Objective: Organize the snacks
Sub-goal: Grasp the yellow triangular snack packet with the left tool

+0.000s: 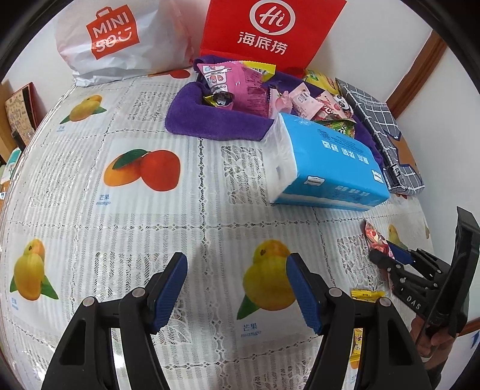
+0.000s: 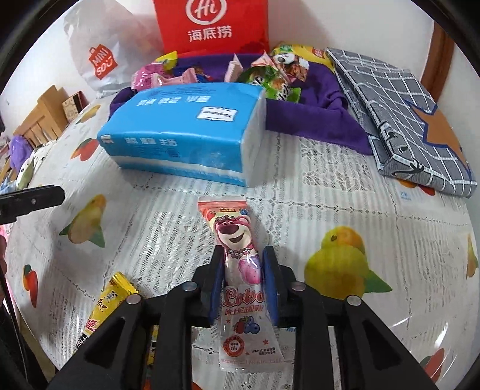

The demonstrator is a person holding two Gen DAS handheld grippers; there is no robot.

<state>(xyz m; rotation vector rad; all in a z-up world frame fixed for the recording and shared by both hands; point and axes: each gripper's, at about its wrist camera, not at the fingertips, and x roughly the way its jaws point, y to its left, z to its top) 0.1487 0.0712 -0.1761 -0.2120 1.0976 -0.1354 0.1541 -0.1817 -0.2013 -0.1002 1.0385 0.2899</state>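
Note:
My right gripper [image 2: 243,255] is shut on a pink Lotso bear snack packet [image 2: 232,237] and holds it just over the tablecloth; it also shows in the left wrist view [image 1: 387,252] with the packet [image 1: 375,237]. My left gripper [image 1: 237,264] is open and empty above the tablecloth. A purple cloth basket [image 1: 210,120] at the back holds several snack packets [image 1: 249,87]; it also shows in the right wrist view [image 2: 315,99]. Yellow snack packets lie near the front [image 2: 111,297], [image 1: 367,294].
A blue tissue pack [image 1: 324,162], [image 2: 186,129] lies in front of the basket. A grey checked pouch [image 2: 399,120] lies at the right. A red Haidilao bag [image 1: 270,27] and a white Miniso bag [image 1: 117,39] stand against the wall. The fruit-print tablecloth [image 1: 144,216] covers the table.

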